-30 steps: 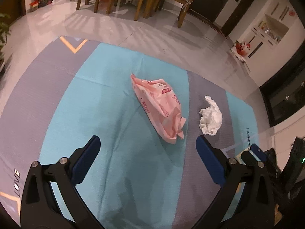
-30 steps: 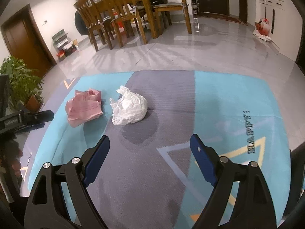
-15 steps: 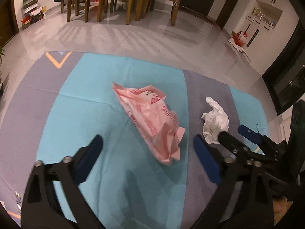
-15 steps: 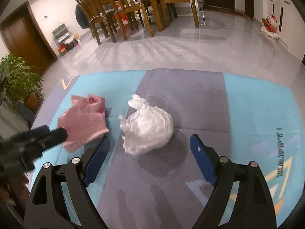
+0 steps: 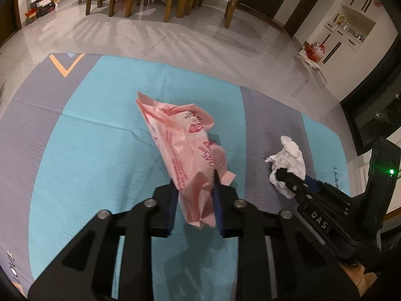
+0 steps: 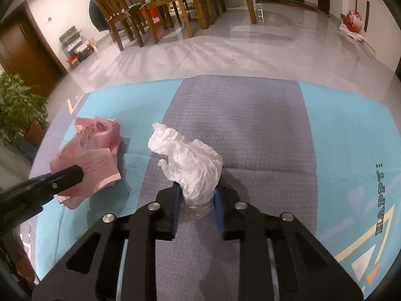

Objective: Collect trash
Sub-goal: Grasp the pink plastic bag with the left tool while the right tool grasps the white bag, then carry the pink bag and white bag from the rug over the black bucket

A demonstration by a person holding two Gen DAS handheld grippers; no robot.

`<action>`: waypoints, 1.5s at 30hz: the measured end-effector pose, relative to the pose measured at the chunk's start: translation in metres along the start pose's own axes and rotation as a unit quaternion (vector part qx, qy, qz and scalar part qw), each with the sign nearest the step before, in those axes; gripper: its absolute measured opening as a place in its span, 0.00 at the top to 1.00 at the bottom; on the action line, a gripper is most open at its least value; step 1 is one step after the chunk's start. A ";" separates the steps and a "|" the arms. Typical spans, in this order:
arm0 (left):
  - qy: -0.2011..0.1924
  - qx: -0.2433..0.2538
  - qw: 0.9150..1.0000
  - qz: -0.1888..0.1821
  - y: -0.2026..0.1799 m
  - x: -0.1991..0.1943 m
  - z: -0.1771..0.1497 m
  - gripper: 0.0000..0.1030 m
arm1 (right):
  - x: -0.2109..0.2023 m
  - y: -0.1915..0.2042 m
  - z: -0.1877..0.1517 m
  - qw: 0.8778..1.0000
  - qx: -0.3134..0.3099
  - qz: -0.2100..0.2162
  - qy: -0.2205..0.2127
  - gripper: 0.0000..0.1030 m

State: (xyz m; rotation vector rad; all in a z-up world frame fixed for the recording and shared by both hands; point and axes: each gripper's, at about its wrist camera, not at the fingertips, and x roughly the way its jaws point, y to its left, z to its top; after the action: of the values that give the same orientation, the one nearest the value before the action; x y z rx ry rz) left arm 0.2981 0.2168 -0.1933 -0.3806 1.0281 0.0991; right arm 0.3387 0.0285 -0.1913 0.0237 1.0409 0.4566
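Both tools have been closed since the earlier frames: the left tool [image 5: 194, 200] is pinched on the pink bag [image 5: 190, 150], the right tool [image 6: 196, 200] on the tissue [image 6: 193, 165]. Both lie on the mat [image 6: 250, 125], bag left of tissue, long axis pointing away.

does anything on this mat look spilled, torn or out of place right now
Nothing spilled or torn. The only stray things are the trash itself: a crumpled pink bag pinched in the left tongs and a wadded white tissue pinched in the right tongs, both on the mat.
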 end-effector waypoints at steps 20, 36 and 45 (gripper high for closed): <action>-0.061 0.094 0.993 -0.023 -0.063 -0.065 -0.032 0.85 | -0.102 -0.021 -0.050 0.998 0.018 -0.016 -0.051 0.78; -0.071 0.162 0.983 -0.044 -0.118 -0.095 -0.079 0.85 | -0.192 -0.057 -0.107 0.989 0.047 -0.067 -0.121 0.78; -0.079 0.180 0.979 -0.049 -0.133 -0.107 -0.105 0.85 | -0.211 -0.075 -0.142 0.988 0.052 -0.070 -0.130 0.78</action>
State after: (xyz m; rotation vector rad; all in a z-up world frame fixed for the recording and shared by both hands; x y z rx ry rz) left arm 0.1909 0.0664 -0.1155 -0.0901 0.8478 -0.1422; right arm 0.1572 -0.1461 -0.1073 0.0995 0.8022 0.2620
